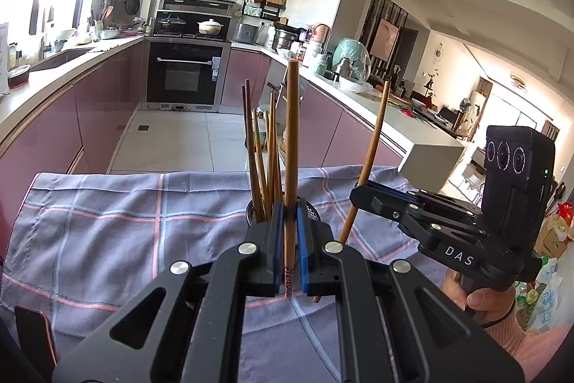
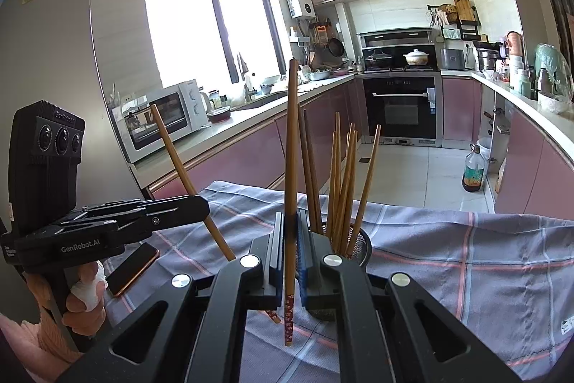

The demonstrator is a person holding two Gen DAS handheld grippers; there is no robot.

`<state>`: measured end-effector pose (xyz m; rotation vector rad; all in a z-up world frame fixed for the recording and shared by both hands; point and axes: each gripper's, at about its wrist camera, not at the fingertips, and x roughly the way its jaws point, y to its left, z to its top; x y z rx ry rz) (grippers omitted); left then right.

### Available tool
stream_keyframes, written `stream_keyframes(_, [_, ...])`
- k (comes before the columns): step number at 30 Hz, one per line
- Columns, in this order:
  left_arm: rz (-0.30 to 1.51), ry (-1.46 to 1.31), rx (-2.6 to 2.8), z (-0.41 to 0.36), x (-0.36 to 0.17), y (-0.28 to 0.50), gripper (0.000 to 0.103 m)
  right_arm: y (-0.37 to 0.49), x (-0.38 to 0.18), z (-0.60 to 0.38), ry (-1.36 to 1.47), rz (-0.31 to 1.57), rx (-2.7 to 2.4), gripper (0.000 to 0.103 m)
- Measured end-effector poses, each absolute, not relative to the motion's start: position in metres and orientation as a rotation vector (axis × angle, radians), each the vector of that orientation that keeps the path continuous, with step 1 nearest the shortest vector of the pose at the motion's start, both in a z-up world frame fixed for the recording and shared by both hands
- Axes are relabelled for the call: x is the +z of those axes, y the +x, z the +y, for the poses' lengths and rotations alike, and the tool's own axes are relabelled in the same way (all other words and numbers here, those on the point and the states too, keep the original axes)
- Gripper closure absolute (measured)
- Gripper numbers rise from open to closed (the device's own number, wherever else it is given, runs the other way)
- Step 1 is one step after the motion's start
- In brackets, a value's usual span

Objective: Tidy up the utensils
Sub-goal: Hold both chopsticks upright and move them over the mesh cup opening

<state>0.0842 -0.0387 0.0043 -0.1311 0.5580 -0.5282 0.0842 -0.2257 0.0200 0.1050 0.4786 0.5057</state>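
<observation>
My left gripper [image 1: 288, 209] is shut on a brown chopstick [image 1: 291, 146] that stands almost upright, its patterned end hanging below the pads. Just behind it a dark mesh holder [image 1: 311, 211] with several chopsticks [image 1: 263, 164] stands on the cloth. To the right, my right gripper [image 1: 358, 193] is shut on a second, tilted chopstick [image 1: 375, 139]. In the right wrist view the right gripper [image 2: 290, 219] clamps its chopstick [image 2: 291, 146] upright beside the holder [image 2: 360, 244]. At the left, the left gripper [image 2: 205, 208] grips its slanted chopstick [image 2: 175, 153].
A grey-blue checked cloth [image 2: 466, 257] covers the work surface. A phone [image 2: 134, 270] lies on it near the person's left hand [image 2: 84, 304]. Beyond the cloth's far edge is kitchen floor with an oil bottle [image 2: 473, 171], pink cabinets and an oven [image 1: 184, 76].
</observation>
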Motion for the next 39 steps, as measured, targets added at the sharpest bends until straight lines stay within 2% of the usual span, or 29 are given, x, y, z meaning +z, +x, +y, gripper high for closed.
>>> stream_keyframes(39, [0.496, -0.109, -0.542, -0.041, 0.026, 0.085, 0.095, 0.096, 0.037, -0.234, 0.104, 0.413, 0.505, 0.098])
